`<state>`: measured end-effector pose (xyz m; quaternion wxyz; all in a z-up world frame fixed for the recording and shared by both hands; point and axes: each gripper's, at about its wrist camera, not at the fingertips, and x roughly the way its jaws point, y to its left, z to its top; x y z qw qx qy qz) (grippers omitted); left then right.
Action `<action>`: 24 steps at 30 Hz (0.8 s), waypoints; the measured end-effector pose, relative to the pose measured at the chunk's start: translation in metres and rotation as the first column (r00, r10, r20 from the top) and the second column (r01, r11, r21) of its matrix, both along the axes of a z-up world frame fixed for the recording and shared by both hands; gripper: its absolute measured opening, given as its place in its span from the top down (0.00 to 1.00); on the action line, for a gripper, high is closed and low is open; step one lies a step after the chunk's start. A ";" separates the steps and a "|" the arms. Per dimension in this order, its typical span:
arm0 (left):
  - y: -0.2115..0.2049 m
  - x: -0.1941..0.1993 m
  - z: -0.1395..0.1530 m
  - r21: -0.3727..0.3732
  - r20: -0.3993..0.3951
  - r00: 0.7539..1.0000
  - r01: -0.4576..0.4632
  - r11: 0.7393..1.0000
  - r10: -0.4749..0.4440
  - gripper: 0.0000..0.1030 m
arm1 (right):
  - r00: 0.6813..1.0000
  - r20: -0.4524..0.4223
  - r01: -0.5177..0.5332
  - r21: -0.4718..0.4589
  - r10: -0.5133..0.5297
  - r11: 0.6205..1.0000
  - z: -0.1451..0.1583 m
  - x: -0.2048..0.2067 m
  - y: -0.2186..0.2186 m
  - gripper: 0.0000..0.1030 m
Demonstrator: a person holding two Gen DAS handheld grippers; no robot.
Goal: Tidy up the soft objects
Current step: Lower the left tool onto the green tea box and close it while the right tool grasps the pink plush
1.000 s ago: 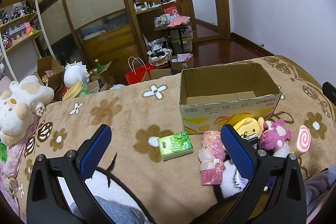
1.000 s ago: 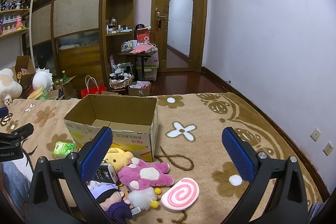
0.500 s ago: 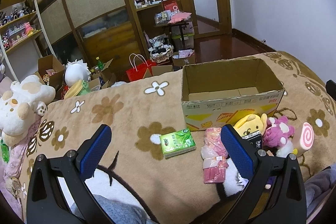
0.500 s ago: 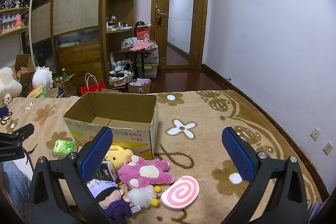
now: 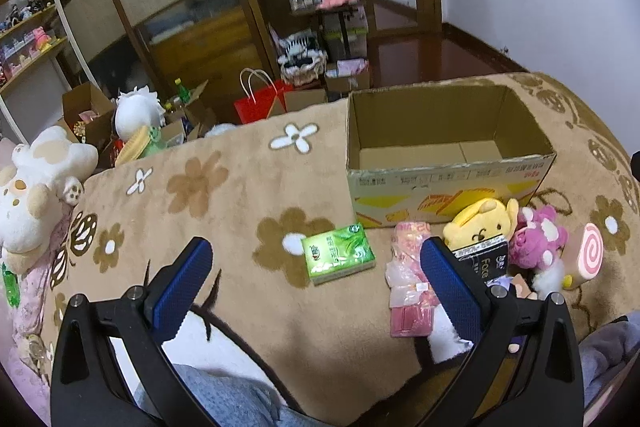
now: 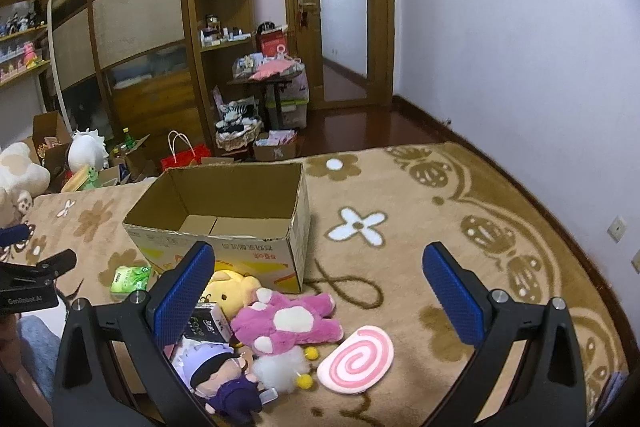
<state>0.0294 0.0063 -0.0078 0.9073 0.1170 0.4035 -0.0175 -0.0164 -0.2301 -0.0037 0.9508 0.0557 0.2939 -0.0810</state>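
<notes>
the left claw (image 5: 316,279) is hovering with its blue pads spread wide apart and gripping nothing, above the floral blanket (image 5: 224,187), where a green tissue pack (image 5: 338,254) and a pink packet (image 5: 408,291) are lying side by side just in front of the open cardboard box (image 5: 444,183). the right claw (image 6: 320,291) is likewise hanging wide apart and empty over a cluster sitting against the box's front: a yellow plush (image 6: 232,287), a pink plush (image 6: 286,323), a purple-haired doll (image 6: 224,375), a black pack (image 6: 208,323) and a pink swirl cushion (image 6: 356,359).
</notes>
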 end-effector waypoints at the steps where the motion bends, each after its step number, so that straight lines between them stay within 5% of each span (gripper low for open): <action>1: -0.001 0.002 -0.001 0.011 -0.007 1.000 0.001 1.000 -0.001 0.00 | 1.000 -0.012 0.000 0.014 0.000 1.000 -0.002 0.002 -0.002 0.00; 16: -0.004 0.069 -0.030 0.020 -0.141 0.988 -0.060 0.998 0.063 0.00 | 0.991 -0.131 -0.020 0.114 0.035 0.993 -0.027 0.039 -0.018 0.00; 24: 0.009 0.097 -0.061 -0.040 -0.237 0.967 -0.108 0.993 0.096 0.00 | 0.981 -0.188 -0.015 0.138 0.041 0.990 -0.043 0.051 -0.022 0.00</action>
